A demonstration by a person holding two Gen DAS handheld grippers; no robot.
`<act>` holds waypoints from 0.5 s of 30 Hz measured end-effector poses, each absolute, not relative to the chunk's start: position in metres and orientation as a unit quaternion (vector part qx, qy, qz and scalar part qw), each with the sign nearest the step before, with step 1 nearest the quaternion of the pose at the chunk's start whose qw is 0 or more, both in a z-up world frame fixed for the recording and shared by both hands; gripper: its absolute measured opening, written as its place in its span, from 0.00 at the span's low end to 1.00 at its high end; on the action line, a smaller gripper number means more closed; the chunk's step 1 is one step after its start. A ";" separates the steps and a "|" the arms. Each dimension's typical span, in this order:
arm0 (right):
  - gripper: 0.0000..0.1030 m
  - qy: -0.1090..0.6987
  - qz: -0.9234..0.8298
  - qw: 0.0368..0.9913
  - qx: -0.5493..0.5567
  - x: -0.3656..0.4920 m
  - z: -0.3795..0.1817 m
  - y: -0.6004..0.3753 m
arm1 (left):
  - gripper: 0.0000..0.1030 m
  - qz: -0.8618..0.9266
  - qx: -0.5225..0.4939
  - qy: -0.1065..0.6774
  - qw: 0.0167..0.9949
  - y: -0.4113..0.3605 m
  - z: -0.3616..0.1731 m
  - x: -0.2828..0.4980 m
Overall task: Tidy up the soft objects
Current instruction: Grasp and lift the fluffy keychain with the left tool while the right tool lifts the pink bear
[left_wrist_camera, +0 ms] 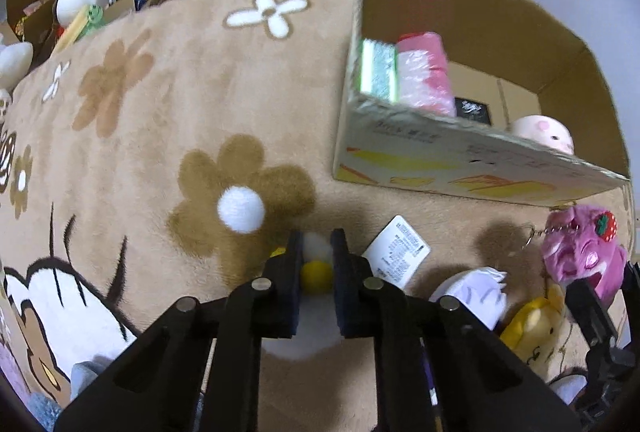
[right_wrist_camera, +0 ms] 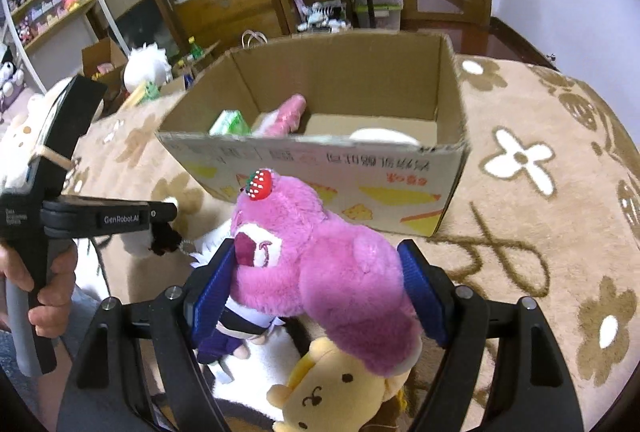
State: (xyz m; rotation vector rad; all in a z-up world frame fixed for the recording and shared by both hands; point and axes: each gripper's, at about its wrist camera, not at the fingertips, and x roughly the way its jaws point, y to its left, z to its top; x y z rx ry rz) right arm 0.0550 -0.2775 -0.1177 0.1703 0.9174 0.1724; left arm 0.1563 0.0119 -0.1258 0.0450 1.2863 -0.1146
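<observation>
Your right gripper (right_wrist_camera: 316, 272) pinches the fuzzy pink bear plush w/ a red strawberry (right_wrist_camera: 320, 256) before the open cardboard box (right_wrist_camera: 344, 167). Your left gripper (left_wrist_camera: 317, 252) is clamped on a small white-and-yellow plush toy (left_wrist_camera: 317, 264) above the beige flower-print rug (left_wrist_camera: 160, 103).

Pink bear plush (right_wrist_camera: 320, 272) lifted, tilted, before open cardboard box (right_wrist_camera: 320, 159)
</observation>
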 end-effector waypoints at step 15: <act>0.81 0.376 0.071 0.919 0.098 0.024 -0.069 -0.293 | 0.10 -0.066 0.024 0.509 0.858 -0.006 -0.057 0.117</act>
